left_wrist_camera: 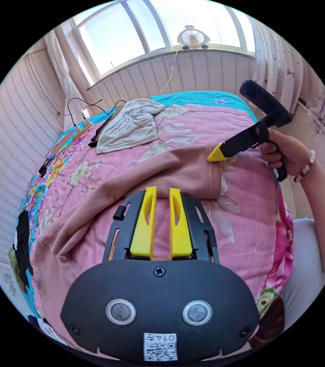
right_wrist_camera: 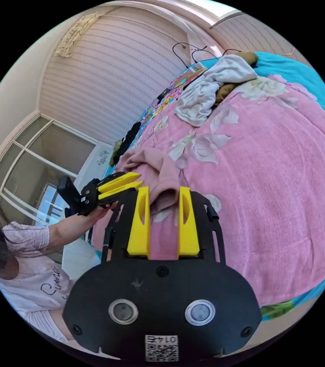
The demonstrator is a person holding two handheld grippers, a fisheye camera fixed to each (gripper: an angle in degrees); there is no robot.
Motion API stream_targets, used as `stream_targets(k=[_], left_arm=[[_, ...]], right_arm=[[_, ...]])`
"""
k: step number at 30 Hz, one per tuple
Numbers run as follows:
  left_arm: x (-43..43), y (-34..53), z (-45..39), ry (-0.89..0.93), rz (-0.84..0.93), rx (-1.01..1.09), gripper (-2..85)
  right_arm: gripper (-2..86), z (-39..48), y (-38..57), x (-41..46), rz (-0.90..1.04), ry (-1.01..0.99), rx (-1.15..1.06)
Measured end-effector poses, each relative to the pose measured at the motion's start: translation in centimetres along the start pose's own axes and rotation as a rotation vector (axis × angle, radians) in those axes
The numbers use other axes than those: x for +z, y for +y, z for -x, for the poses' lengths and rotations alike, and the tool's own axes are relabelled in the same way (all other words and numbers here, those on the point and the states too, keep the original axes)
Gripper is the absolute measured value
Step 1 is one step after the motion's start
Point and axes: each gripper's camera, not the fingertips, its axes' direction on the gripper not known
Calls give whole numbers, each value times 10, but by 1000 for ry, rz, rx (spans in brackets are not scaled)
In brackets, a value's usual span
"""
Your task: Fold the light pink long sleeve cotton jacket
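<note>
Folding is underway: right hand-held gripper (right_wrist_camera: 164, 189) grips the pink jacket (left_wrist_camera: 177, 174) on the bed (right_wrist_camera: 277, 160); left hand-held gripper (left_wrist_camera: 163, 190) hovers slightly parted, empty. Next, carry the fabric across.

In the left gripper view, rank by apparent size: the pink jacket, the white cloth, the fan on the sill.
1. Pink jacket, stretched across the bed.
2. White cloth, a crumpled heap farther back.
3. Fan, smallest; it sits farthest from the camera, so its true size is unsure.
</note>
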Motion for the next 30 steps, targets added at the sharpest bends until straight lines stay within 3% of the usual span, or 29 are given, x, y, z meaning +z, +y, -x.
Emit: stream_targets(k=[5,10,15,17,19,20,25,27,30], left_arm=[[11,-15,5,131,-1,5,-5],[-34,-25,7,431,-230,11,-9],[-18,-23,5,264,-150,7,-6],[-16,-16,14,105,-135,-46,0],[-5,-7,22,-173,-108,-21,20],[1,-6,25,-212,-91,-16,27],[56,-27,30,-131,93,27,71],[62,-32,24,-179,87,70,71],[70,-38,25,-187,80,86,52]], right_arm=[[25,-25,15,-25,-218,-164,-20],[18,-53,39,-52,-467,-386,-67],[13,-78,59,-63,-601,-371,21],[10,-84,66,-65,-656,-355,64],[5,-87,74,-69,-715,-351,80],[6,-88,79,-73,-750,-341,89],[44,-76,72,-73,-681,-189,100],[109,-69,61,-70,-596,-83,143],[118,-55,44,-57,-475,58,134]])
